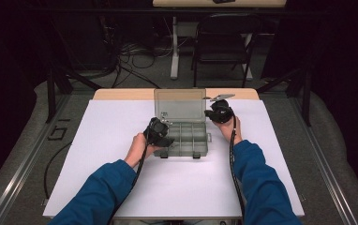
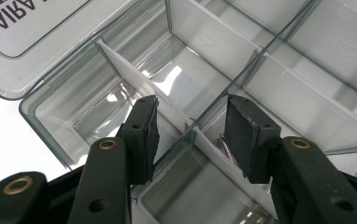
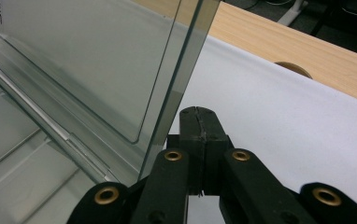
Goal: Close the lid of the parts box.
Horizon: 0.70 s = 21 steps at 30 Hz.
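Observation:
A clear plastic organizer box [image 1: 200, 149] sits mid-table with its lid [image 1: 179, 105] standing upright at the back. My left gripper [image 1: 167, 137] hovers over the box's left compartments. In the left gripper view its jaws [image 2: 190, 130] stand open astride a white divider [image 2: 134, 79], not pressing it. A thin threaded metal bit [image 2: 226, 148] shows at the right pad's edge; I cannot tell what it is. My right gripper [image 1: 214, 112] is at the lid's right edge. Its jaws [image 3: 199, 114] are shut with nothing between them, just beside the lid's edge [image 3: 186, 60].
The box rests on a white sheet [image 1: 121, 187] that covers the table. A strip of bare wood [image 3: 317, 46] runs along the far edge. Beyond the table stand a dark chair [image 1: 224, 42] and floor cables [image 1: 130, 56]. The compartments in the left gripper view look empty.

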Each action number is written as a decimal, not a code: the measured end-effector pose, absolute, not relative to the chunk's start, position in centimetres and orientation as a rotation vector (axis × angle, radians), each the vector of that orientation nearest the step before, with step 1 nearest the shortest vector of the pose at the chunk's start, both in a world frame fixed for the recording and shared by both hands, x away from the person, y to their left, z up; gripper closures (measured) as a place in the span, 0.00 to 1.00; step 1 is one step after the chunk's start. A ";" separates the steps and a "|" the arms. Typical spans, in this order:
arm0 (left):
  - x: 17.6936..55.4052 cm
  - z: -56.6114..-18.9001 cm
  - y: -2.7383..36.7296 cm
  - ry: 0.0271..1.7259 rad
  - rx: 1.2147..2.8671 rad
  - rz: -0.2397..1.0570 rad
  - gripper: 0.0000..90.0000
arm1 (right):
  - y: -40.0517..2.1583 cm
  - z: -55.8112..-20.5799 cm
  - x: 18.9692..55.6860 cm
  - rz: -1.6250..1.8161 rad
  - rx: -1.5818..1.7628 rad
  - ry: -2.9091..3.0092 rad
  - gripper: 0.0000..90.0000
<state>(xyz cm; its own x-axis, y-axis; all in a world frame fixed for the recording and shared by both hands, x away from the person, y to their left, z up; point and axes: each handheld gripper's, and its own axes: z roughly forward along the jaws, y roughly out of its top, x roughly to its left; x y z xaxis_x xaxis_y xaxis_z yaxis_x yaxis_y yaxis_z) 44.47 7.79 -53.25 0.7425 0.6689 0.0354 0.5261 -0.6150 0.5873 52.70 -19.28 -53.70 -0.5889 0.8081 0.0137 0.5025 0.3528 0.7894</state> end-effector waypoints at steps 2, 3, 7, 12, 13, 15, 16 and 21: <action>44.5 -53.3 7.8 0.899 2.383 0.339 0.60 | -19.3 -53.7 52.7 1.114 1.149 2.240 1.00; 44.5 -53.3 7.8 0.900 2.382 0.339 0.60 | -19.3 -53.6 52.7 1.117 1.150 2.235 1.00; 44.5 -53.3 7.8 0.900 2.383 0.339 0.60 | -19.3 -53.5 52.6 1.127 1.145 2.232 1.00; 44.5 -53.3 7.8 0.902 2.383 0.340 0.60 | -19.3 -53.2 52.5 1.144 1.140 2.226 1.00; 44.5 -53.3 7.7 0.903 2.383 0.342 0.60 | -19.3 -53.2 52.4 1.141 1.144 2.226 1.00; 44.4 -53.3 7.7 0.903 2.383 0.343 0.60 | -19.3 -53.1 52.4 1.145 1.135 2.222 1.00; 44.4 -53.3 7.7 0.904 2.382 0.341 0.60 | -19.4 -53.0 52.4 1.145 1.134 2.221 1.00; 44.4 -53.3 7.7 0.906 2.382 0.342 0.60 | -19.4 -52.8 52.2 1.165 1.134 2.216 1.00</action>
<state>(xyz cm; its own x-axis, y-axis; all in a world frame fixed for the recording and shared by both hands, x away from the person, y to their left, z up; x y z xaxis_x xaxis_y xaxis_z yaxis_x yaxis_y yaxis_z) 44.45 7.72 -53.27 0.7390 0.6727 0.0371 0.5290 -0.6134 0.5864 52.22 -19.39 -52.76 -0.5958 0.8026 0.0275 0.4777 0.3267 0.8156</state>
